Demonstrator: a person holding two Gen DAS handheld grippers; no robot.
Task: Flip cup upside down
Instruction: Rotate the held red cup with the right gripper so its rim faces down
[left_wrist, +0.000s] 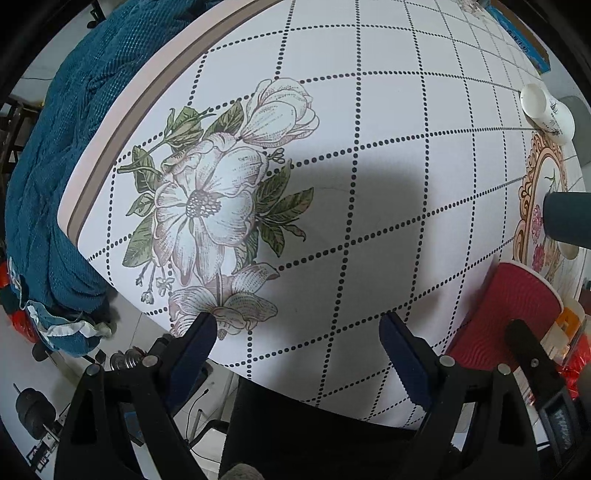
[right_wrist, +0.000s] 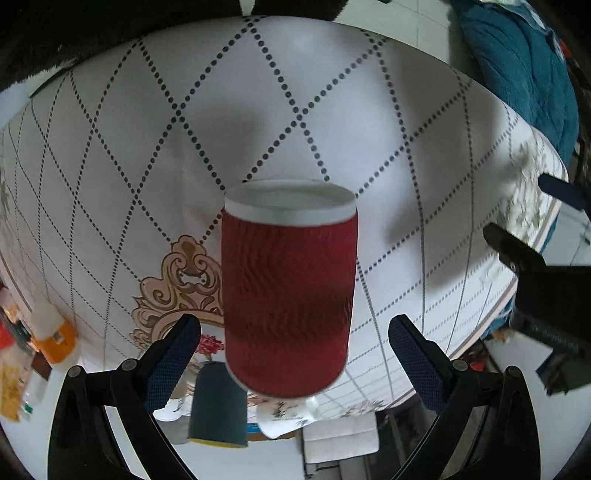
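The red cup (right_wrist: 290, 291) stands on the table (right_wrist: 110, 155), white band uppermost, between the right gripper (right_wrist: 294, 332) fingers, which are spread and not touching it. The left gripper (left_wrist: 298, 332) hangs wide apart over the flower print (left_wrist: 210, 206), holding nothing. A white cup (left_wrist: 548, 112) lies tipped over farther off; its contents can't be made out.

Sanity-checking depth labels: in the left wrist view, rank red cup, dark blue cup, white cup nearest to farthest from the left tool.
From the left tool, jaws apart and holding nothing:
1. Red cup, lower right, just beyond the right finger.
2. Dark blue cup, right edge, farther up the table.
3. White cup, upper right, lying tipped, farthest.
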